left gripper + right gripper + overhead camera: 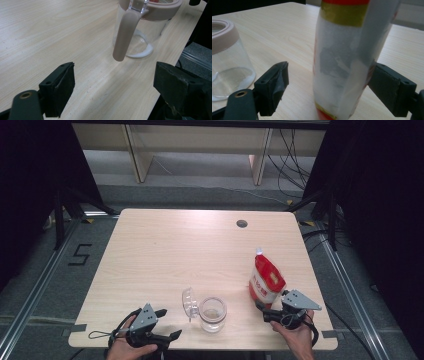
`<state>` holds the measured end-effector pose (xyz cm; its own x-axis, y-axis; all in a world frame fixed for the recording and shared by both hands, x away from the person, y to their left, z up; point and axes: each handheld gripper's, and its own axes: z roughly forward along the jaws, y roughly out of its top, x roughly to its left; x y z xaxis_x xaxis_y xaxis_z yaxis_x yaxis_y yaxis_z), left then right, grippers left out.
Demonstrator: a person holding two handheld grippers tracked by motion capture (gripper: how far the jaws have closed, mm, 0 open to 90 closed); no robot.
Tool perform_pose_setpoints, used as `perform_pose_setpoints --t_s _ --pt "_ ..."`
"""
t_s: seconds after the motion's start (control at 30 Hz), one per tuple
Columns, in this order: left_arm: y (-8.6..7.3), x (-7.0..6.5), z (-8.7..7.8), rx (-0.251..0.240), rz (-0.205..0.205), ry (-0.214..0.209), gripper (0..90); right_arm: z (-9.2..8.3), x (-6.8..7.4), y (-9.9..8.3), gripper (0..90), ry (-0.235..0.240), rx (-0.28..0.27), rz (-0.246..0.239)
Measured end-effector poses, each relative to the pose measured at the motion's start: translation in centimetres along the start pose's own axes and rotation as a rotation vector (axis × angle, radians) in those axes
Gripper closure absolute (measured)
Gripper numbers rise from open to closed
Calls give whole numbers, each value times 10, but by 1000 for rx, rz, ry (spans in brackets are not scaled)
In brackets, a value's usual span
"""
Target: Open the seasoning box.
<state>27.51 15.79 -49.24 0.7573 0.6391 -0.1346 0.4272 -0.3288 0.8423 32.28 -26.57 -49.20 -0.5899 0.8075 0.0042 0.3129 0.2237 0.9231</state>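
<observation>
Pale wood surface (165,250) carries two things in the high view: a clear glass jar (213,314) with its hinged lid (189,303) swung open, and a red-and-white pouch (266,281) standing upright. The jar sits just ahead and to the inner side of the left tool (172,336), whose jaws are spread and empty. The pouch stands directly in front of the right tool (262,309). Only a thin pale layer seems to lie in the jar, so I judge the filling barely begun: the pouch has yet to be lifted and poured.

From the left gripper view, the left tool (113,82) gapes wide with nothing between its jaws. Ahead of it stands the jar (147,35), with a beige rim, and a beige clasp (124,35) hanging down its near side. A whitish trace shows at the bottom of the glass.

From the right gripper view, the right tool (328,85) is open, its jaws flanking the pouch (347,50); the outer jaw looks to be at or touching the pouch's edge, the other apart from it. No grip is made yet. The jar (227,55) stands off beyond the inner jaw, nearly empty.
</observation>
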Motion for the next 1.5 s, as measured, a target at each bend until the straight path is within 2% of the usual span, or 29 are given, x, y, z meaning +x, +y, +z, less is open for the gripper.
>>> perform_pose_setpoints --t_s 0.03,0.07,0.1,0.13,0.17,0.2,0.37,0.4,0.43,0.53,0.57,0.6,0.63,0.77,0.8,0.83,0.9,0.97,1.0,1.13,1.17,1.27,1.3,1.33,1.37,1.4,1.47,1.5 --pt "0 1 0 6 5 5 171 0 1 0 184 2 6 8" --pt "0 0 0 0 -2 6 171 3 -4 0 184 3 -14 -39" --pt "0 0 0 -1 -1 7 171 3 -4 0 184 3 -14 -39" --pt "0 0 -1 -3 1 8 171 2 -1 0 184 -1 0 0" --pt "0 1 -1 -6 6 10 171 2 -1 0 184 -4 9 4" --pt "0 1 -1 -2 7 6 171 3 -3 0 184 -5 0 -19" --pt "1 2 -1 6 25 1 171 4 -3 0 185 -9 -12 -21" --pt "1 1 1 0 -10 4 171 5 -2 -1 186 -15 -29 -18" --pt "1 1 1 0 -10 4 171 5 -2 -1 186 -15 -29 -18" --pt "1 2 1 12 8 6 171 7 1 -1 190 -29 -29 -10" --pt "1 3 0 24 17 13 171 8 0 -1 191 -31 -42 -32" --pt "1 2 0 23 21 12 171 9 0 -1 194 -21 -46 -24" --pt "1 1 1 4 0 2 171 9 0 -2 198 -26 -35 -16" --pt "1 1 0 4 2 -1 171 12 1 -2 206 -26 -46 -1" --pt "1 1 0 4 2 -1 171 12 1 -2 206 -26 -46 -1" --pt "1 0 1 -1 -3 -5 171 14 0 -2 200 -26 -57 -24" --pt "1 1 0 16 16 4 171 16 2 -3 197 -27 -47 -10" --pt "1 -1 0 7 6 -5 171 17 1 -3 199 -26 -47 -21" --pt "1 -1 0 7 6 -5 171 17 3 -3 204 -40 -52 7" --pt "1 -1 0 3 0 -7 171 17 2 -3 204 -42 -57 -10" --pt "1 -1 0 6 5 -6 171 17 1 -3 204 -40 -54 -26" --pt "2 0 0 6 19 -5 171 17 1 -3 205 -38 -50 -29" --pt "2 1 0 12 38 -5 171 17 1 -3 206 -35 -50 -32" --pt "2 1 1 12 32 -12 171 17 1 -4 210 -19 -50 -22" --pt "2 -1 2 8 8 -13 171 15 2 -5 213 -34 -48 5" --pt "3 -1 3 8 3 -11 171 16 -1 -6 215 -35 -74 -26" --pt "3 -1 3 10 6 -13 171 14 1 -9 216 -22 -52 41" --pt "3 -1 4 9 6 -13 171 15 -1 -9 212 -19 -62 19"
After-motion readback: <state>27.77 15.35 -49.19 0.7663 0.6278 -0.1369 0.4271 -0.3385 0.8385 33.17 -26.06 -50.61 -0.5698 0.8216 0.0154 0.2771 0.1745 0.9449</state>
